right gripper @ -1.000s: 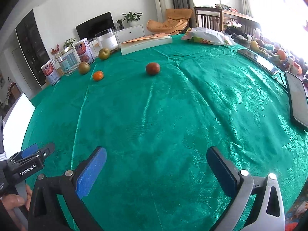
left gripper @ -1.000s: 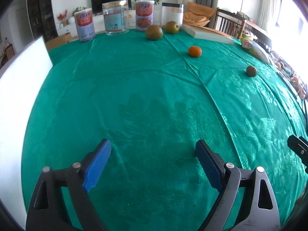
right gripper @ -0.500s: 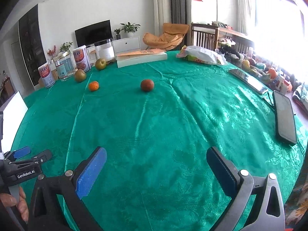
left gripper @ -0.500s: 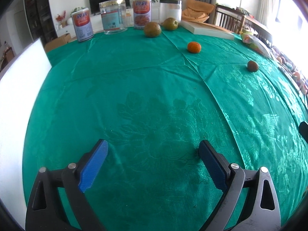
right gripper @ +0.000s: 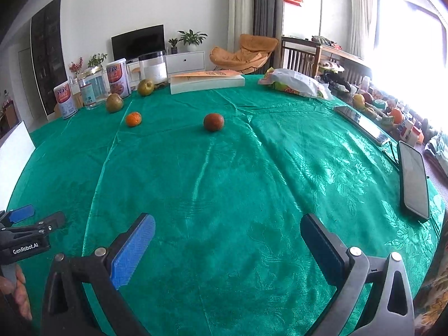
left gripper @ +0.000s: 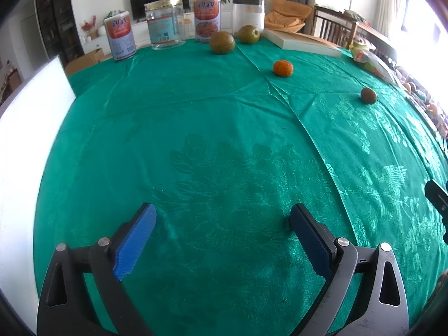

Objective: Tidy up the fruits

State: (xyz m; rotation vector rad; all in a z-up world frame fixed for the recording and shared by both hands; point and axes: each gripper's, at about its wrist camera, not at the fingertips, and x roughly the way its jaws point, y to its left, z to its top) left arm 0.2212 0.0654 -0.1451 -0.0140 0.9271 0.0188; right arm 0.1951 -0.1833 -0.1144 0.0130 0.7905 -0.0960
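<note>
I see four fruits on the green-clothed bench (right gripper: 224, 182), all toward its far side. The orange tangerine (right gripper: 133, 119) sits out on the cloth, with a reddish-brown fruit (right gripper: 213, 122) well apart from it to the right. Further back, two greenish-brown fruits lie near the far edge: one (right gripper: 114, 102) just in front of the tins, the other (right gripper: 146, 87) beside the clear canister (right gripper: 153, 68).

Along that far edge I count two red-labelled tins (left gripper: 120, 40) (left gripper: 206, 19) and a gold-lidded clear jar (left gripper: 165, 23) between them. A flat white box (right gripper: 206, 82) lies on the far edge to the right, and a crumpled bag (right gripper: 296, 83) further right. A dark phone (right gripper: 413, 180) lies at the right edge, a white board (left gripper: 25, 145) at the left edge.

My left gripper (left gripper: 222, 238) hovers over the near part of the bench, fingers (left gripper: 134, 245) spread wide and holding nothing. My right gripper (right gripper: 228, 245) is the same: blue fingers (right gripper: 131, 250) released, spread over bare cloth, well short of every fruit. In the right wrist view the left gripper shows at the left edge.
</note>
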